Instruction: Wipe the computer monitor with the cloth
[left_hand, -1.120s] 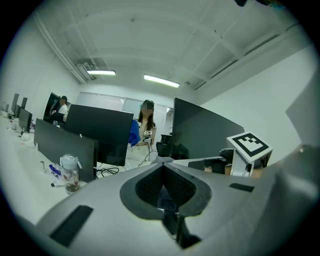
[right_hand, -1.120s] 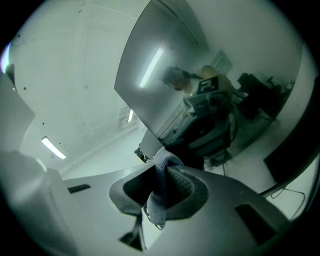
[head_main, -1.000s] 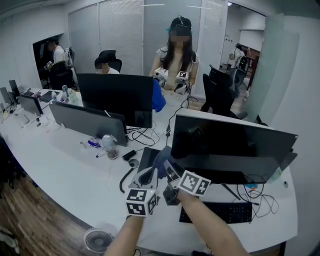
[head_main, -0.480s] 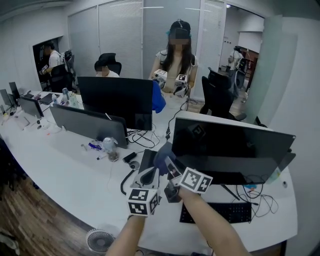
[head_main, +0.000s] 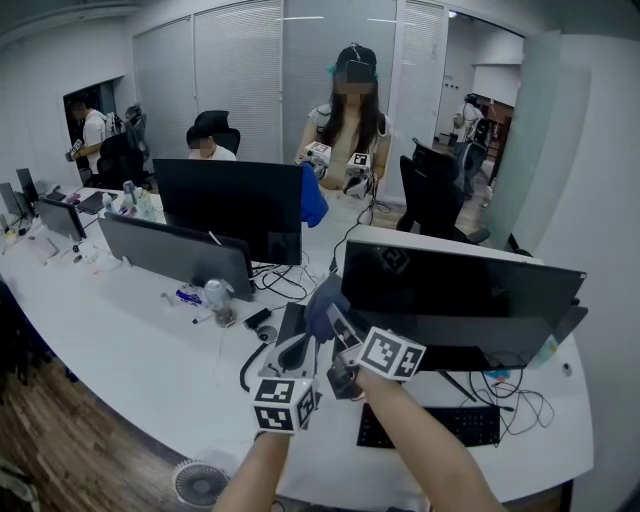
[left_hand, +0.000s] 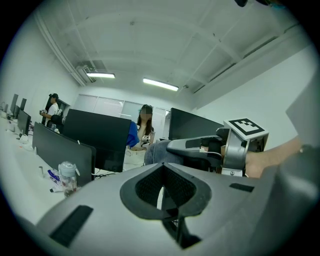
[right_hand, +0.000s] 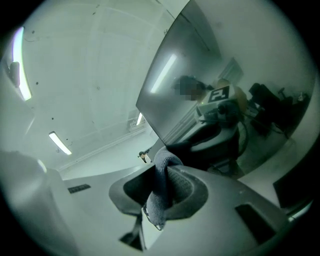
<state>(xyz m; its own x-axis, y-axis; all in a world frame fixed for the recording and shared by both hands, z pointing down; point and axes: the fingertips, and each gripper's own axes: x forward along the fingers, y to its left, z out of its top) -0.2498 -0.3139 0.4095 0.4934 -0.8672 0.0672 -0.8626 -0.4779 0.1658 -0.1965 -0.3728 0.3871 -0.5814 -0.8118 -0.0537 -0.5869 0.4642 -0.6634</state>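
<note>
Sprawling white office desk (head_main: 130, 350), dark monitors (head_main: 455, 290), cables (head_main: 285, 275); cloth (right_hand: 159, 210) in right gripper (right_hand: 162, 187).

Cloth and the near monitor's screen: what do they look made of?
Cloth: soft textile, maybe microfibre or knit, grey-blue, matte. It folds and bunches where the right gripper pinches it, and its surface looks fuzzy. The exact fibre can't be told.
Monitor screen: smooth hard panel, glass or plastic, dark and fairly glossy. It throws back clear reflections in the right gripper view.
</note>
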